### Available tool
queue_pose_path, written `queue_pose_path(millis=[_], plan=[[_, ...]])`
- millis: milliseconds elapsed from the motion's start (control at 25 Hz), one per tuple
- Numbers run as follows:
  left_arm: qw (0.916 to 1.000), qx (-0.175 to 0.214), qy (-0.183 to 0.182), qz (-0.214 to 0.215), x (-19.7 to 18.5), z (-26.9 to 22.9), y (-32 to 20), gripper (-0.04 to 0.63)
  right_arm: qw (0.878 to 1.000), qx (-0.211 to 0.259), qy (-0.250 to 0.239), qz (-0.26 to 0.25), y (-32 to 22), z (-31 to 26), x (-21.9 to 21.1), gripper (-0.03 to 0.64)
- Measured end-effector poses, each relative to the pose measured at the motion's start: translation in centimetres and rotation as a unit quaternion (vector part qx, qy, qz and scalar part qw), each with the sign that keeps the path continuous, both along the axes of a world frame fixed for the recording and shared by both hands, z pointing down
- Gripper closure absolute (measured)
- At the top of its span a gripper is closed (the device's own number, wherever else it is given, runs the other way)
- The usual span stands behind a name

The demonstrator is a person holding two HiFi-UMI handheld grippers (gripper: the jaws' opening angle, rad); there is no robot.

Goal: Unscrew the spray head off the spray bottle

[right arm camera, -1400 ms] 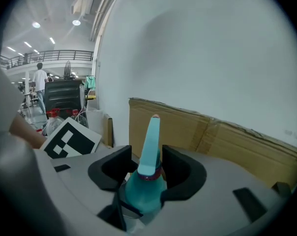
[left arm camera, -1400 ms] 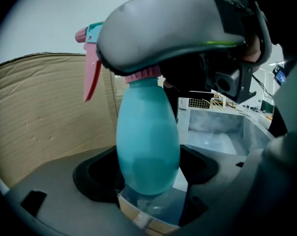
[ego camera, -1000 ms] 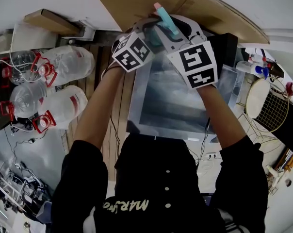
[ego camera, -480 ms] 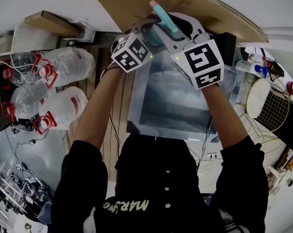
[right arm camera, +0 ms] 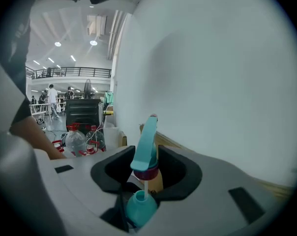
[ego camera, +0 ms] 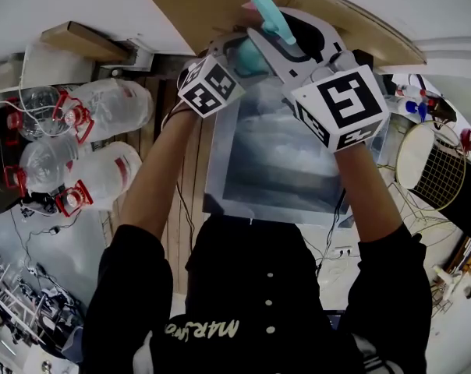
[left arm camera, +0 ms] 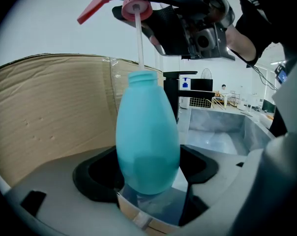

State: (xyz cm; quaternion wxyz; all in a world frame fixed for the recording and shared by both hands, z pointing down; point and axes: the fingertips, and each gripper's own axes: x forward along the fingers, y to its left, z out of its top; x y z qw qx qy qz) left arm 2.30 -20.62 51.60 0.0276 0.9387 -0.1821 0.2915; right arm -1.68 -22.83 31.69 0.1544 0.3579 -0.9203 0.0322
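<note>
You are looking down on a steel basin (ego camera: 274, 170), and a cardboard sheet (ego camera: 212, 6) is standing along its far edge. To your left, four clear jugs (ego camera: 103, 104) with red caps are sitting clustered together. A round wire rack (ego camera: 442, 179) is sitting to your right.

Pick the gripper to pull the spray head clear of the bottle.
Right. The right gripper is shut on the spray head, unscrewed above the bottle with only its dip tube in the neck; lifting should free it. The left gripper clamps the bottle, probably best as anchor.
</note>
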Motion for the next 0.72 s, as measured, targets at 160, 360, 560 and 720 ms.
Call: queue_pose_path(millis=[160, 360, 560, 720], plan=[[1.0000, -0.001, -0.002, -0.004, 0.0, 0.1, 0.1, 0.199, 0.999, 0.012, -0.042, 0.002, 0.3, -3.2, 0.5, 0.457], [1.0000, -0.002, -0.006, -0.006, 0.0, 0.1, 0.0, 0.199, 0.997, 0.023, -0.071, 0.010, 0.4, -6.5, 1.4, 0.457], [0.9999, -0.003, -0.009, -0.008, 0.1, 0.1, 0.2, 0.198, 0.996, 0.036, -0.085, 0.013, 1.3, -9.0, 2.6, 0.457], [0.9999, -0.005, -0.010, -0.009, -0.1, 0.1, 0.2, 0.198, 0.995, 0.036, -0.089, 0.018, 1.4, -9.3, 3.4, 0.456]])
